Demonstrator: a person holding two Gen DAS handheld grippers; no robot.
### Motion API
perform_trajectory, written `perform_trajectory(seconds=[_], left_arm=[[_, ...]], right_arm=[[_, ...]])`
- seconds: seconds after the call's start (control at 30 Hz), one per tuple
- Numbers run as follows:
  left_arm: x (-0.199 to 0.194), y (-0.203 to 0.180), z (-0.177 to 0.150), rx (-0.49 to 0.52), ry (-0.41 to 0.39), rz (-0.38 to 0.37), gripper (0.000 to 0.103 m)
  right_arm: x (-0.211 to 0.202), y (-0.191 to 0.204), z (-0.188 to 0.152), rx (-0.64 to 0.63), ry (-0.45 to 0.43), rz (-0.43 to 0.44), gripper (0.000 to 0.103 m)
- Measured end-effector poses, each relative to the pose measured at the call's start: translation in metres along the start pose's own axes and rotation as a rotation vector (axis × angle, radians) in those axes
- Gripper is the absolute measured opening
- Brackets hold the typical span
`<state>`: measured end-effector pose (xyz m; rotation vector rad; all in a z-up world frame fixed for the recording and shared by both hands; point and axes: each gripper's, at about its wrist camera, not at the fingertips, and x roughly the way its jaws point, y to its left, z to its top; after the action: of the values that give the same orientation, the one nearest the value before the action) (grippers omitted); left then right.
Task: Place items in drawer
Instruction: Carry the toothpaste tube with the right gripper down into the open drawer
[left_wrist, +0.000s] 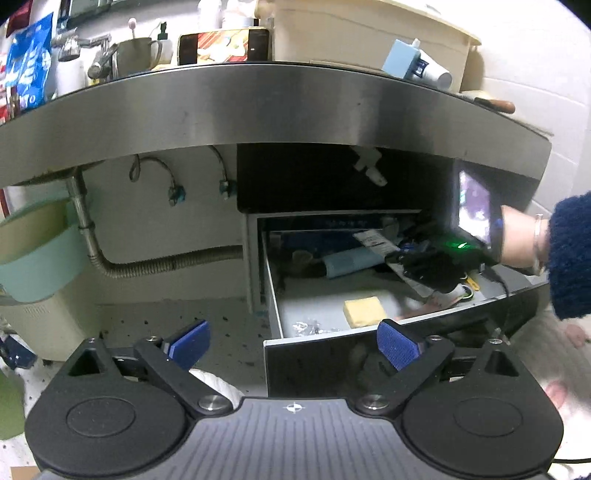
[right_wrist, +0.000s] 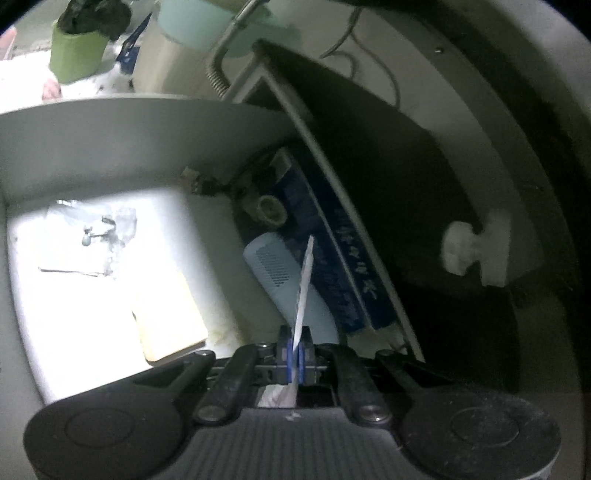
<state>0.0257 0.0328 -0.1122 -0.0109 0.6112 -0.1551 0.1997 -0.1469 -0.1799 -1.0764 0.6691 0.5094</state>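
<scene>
Open drawer below; right gripper pinching thin card edge-on.

brushed metal counter edge, glossy drawer front.

Sponge in drawer, comb behind it.

The right gripper hides the drawer's right part; print on the clamped card is unreadable.
</scene>
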Motion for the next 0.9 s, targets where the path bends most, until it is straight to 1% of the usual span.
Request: perform_trajectory(seconds=[0.17,0.47,0.7,0.9], left_arm=[[-0.004,0.001,0.001,0.007,-0.018,0.002,0.098],[-0.003,0.008,0.001,-0.031,-0.005,-0.011,0.098],[-0.003,0.011,0.002,-0.04,-0.002,-0.014,0.098],[-0.002,0.008,0.002,-0.032,0.002,-0.012,0.098]], right_arm=[[0.015,0.01,0.009,-0.085,0.054,0.013,0.003],[0.028,0.025,0.019,-0.183,0.101,0.042,0.003],[0.028,0.029,0.021,-0.217,0.129,0.064,0.004],[0.032,0.031,0.024,-0.228,0.149,0.06,0.004]])
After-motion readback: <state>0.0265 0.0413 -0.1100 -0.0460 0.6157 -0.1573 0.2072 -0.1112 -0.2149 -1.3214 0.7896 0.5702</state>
